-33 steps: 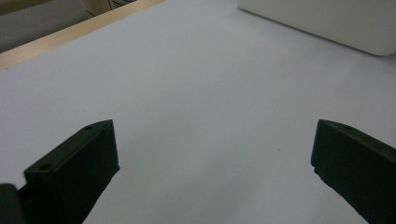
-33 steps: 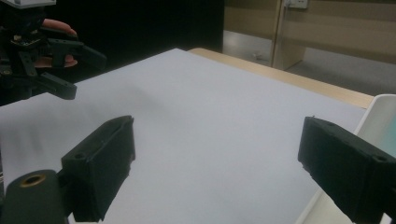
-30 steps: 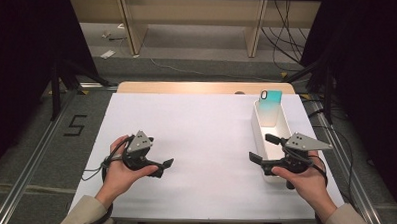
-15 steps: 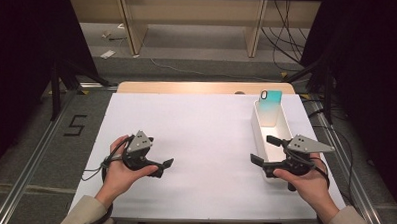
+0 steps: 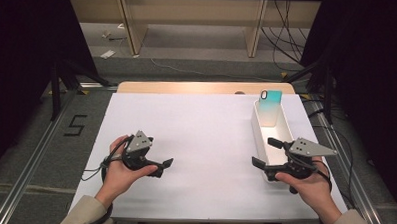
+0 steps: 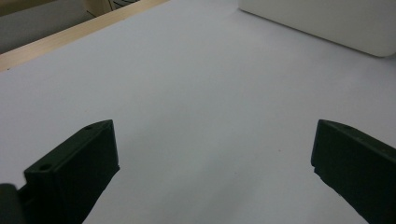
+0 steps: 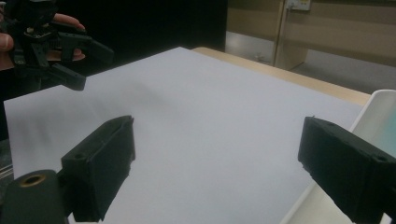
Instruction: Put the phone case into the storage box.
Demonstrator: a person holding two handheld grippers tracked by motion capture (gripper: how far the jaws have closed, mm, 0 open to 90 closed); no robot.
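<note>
My left gripper [image 5: 163, 167] rests in a hand low over the left part of the white sheet [image 5: 200, 137], jaws open and pointing right. In the left gripper view, only bare sheet lies within the left gripper [image 6: 212, 129]. My right gripper [image 5: 263, 152] is held at the near end of a long white bin [image 5: 258, 131], its jaws open and pointing left, one of them over the bin's near end. The right gripper [image 7: 215, 125] has only white sheet inside its jaws, and the other gripper [image 7: 56, 46] shows farther off. A teal flat object [image 5: 269, 107] leans upright at the bin's far end.
The white sheet covers a wooden table whose far edge [image 5: 202, 87] shows as a tan strip. The bin's white wall [image 6: 327, 21] lies ahead of the left jaws. Metal rails, cables and a shelf frame stand on the floor around the table.
</note>
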